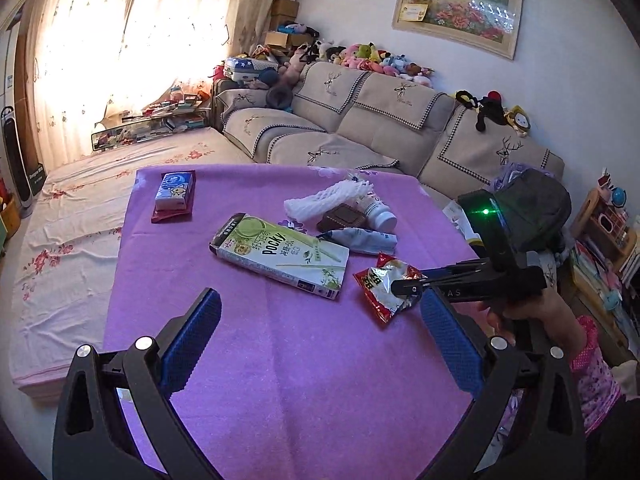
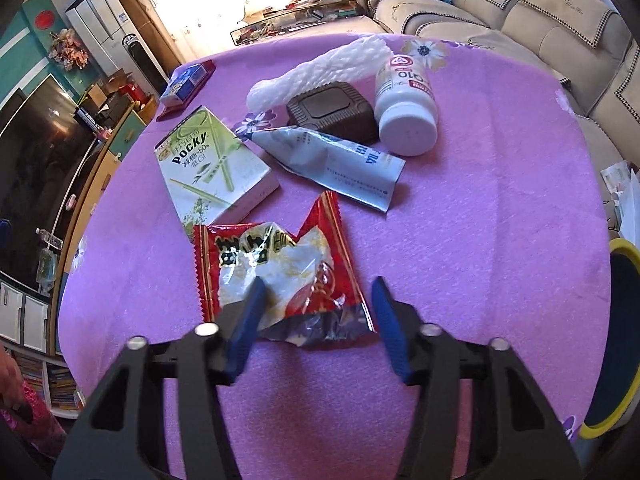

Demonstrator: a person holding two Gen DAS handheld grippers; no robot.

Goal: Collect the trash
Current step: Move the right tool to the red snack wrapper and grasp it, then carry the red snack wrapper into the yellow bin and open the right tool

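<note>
A red and silver snack wrapper lies on the purple tablecloth. My right gripper is open, its blue fingers straddling the wrapper's near end. In the left wrist view the right gripper reaches in from the right over the wrapper. My left gripper is open and empty above the cloth's near part. Other trash: a green Pocky box, a blue-grey pouch, a white bottle, a brown square tray, and white foam netting.
A tissue pack on a red packet lies at the cloth's far left. A yellow-rimmed bin stands at the table's right edge. A beige sofa runs behind the table; shelves and a TV are to the left in the right wrist view.
</note>
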